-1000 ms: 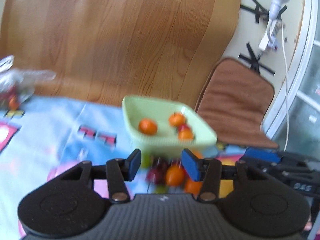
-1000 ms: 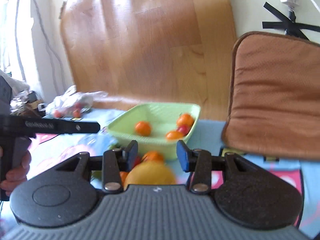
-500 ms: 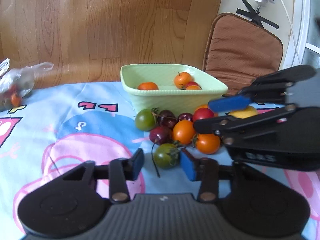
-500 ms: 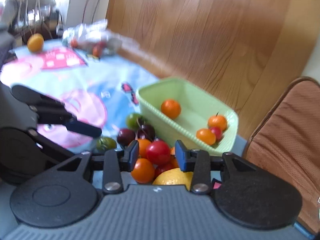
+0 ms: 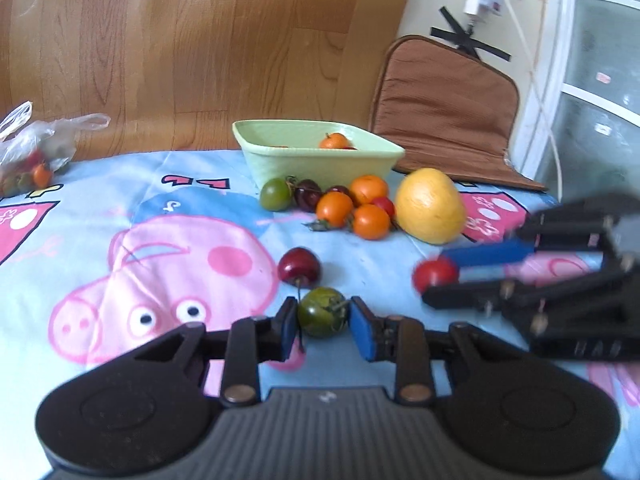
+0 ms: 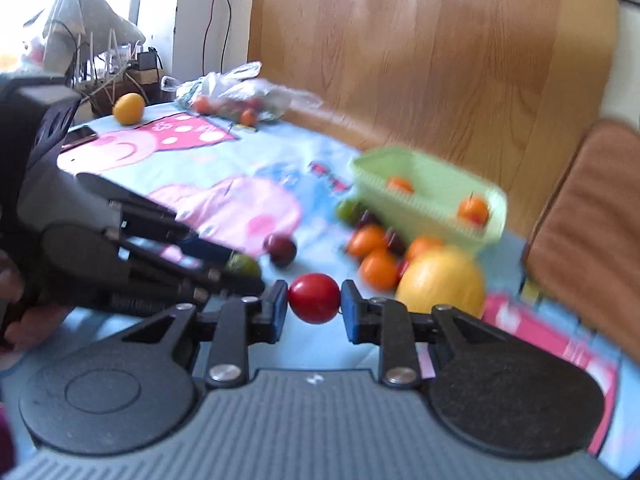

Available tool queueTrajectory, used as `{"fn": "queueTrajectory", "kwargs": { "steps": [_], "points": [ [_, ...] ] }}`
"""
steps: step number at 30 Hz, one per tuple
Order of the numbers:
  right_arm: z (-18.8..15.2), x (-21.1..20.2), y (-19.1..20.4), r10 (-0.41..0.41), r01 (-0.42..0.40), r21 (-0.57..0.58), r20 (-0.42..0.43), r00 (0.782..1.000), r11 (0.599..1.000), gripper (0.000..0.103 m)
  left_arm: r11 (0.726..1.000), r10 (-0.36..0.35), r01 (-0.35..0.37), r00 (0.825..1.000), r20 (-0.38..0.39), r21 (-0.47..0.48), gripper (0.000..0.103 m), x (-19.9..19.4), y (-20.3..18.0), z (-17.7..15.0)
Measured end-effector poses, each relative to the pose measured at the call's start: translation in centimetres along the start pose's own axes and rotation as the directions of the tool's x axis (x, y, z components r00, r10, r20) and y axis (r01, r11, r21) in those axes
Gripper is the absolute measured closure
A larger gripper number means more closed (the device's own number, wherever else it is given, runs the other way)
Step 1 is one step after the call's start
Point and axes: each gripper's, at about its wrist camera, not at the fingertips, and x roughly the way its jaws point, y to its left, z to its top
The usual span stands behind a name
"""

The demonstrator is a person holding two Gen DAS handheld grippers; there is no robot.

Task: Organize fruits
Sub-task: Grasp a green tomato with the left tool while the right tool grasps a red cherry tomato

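Left gripper, lower centre of the left wrist view: jaws nearly shut, blue pads pressed on either side of a green tomato, held stem-side forward just off the cartoon-print tablecloth. Right gripper, lower centre of the right wrist view: likewise narrowed to a small gap, clamped on a red tomato across its widest part, probably so the round skin cannot squirt out sideways. Same red fruit visible at right of the left view, pinched between the other tool's fingers.

Green bowl, upper centre of the left view: a few orange fruits inside, judged the destination. Loose pile of orange, dark and green fruits directly in front of the bowl's near wall, with a large yellow citrus just to its right. One dark cherry lying alone, just above the green tomato in frame. Plastic bag of more fruit at far left.

Compared with half a second earlier: both grippers drawn back from the pile, each now carrying its fruit; pile and bowl farther up the frame; cherry separated from the cluster. A second earlier: both pairs of jaws wider apart and empty.
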Motion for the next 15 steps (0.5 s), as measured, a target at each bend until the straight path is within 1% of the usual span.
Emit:
{"fn": "queueTrajectory", "kwargs": {
  "steps": [1, 2, 3, 4, 5, 6, 7, 9, 11, 12, 13, 15],
  "points": [
    [-0.7, 0.0, 0.1, 0.012, -0.012, 0.031, -0.008, 1.0, 0.999, 0.072, 1.0, -0.015, 0.015, 1.0, 0.0, 0.004, 0.073, -0.2, -0.1, -0.2],
    [-1.4, -0.1, 0.2, 0.024, -0.023, 0.057, -0.011, 1.0, 0.998, 0.072, 1.0, -0.016, 0.016, 1.0, 0.004, 0.01, 0.073, -0.3, -0.3, -0.3],
    [-1.8, 0.1, 0.2, 0.029, -0.028, 0.077, -0.007, 1.0, 0.997, 0.071, 1.0, -0.007, 0.007, 1.0, 0.006, 0.017, 0.069, -0.4, -0.4, -0.4],
    [-2.0, 0.0, 0.4, 0.02, -0.021, 0.095, 0.013, 1.0, 0.995, 0.071, 1.0, -0.002, 0.002, 1.0, 0.009, 0.02, 0.061, -0.4, -0.6, -0.4],
    [-2.0, 0.0, 0.4, 0.017, -0.018, 0.114, 0.014, 1.0, 0.993, 0.071, 1.0, 0.002, -0.002, 1.0, 0.013, 0.02, 0.058, -0.4, -0.6, -0.4],
    [-2.0, 0.0, 0.4, 0.013, -0.014, 0.134, 0.007, 1.0, 0.991, 0.071, 1.0, 0.008, -0.008, 1.0, 0.012, 0.017, 0.051, -0.4, -0.7, -0.3],
    [-2.0, -0.2, 0.6, 0.006, -0.008, 0.146, 0.011, 1.0, 0.989, 0.069, 1.0, 0.017, -0.017, 1.0, 0.007, 0.014, 0.048, -0.3, -0.7, -0.3],
    [-2.2, -0.2, 0.8, -0.005, 0.004, 0.142, 0.01, 1.0, 0.99, 0.062, 0.999, 0.037, -0.037, 0.999, 0.0, 0.013, 0.044, -0.1, -0.8, -0.1],
    [-2.4, 0.1, 0.9, -0.01, 0.01, 0.135, 0.0, 1.0, 0.991, 0.061, 0.998, 0.057, -0.057, 0.998, 0.008, 0.02, 0.041, -0.3, -1.0, -0.2],
    [-2.5, 0.2, 0.9, -0.009, 0.01, 0.136, -0.003, 1.0, 0.991, 0.06, 0.998, 0.067, -0.067, 0.998, 0.015, 0.018, 0.038, -0.5, -1.1, -0.2],
    [-2.6, 0.2, 0.9, -0.01, 0.009, 0.134, 0.001, 1.0, 0.991, 0.06, 0.997, 0.08, -0.081, 0.996, 0.028, 0.013, 0.033, -0.7, -1.1, -0.1],
    [-2.7, 0.2, 1.0, -0.014, 0.013, 0.126, 0.01, 1.0, 0.992, 0.059, 0.992, 0.122, -0.124, 0.989, 0.079, 0.015, 0.029, -1.4, -1.3, 0.0]
  ]
}}
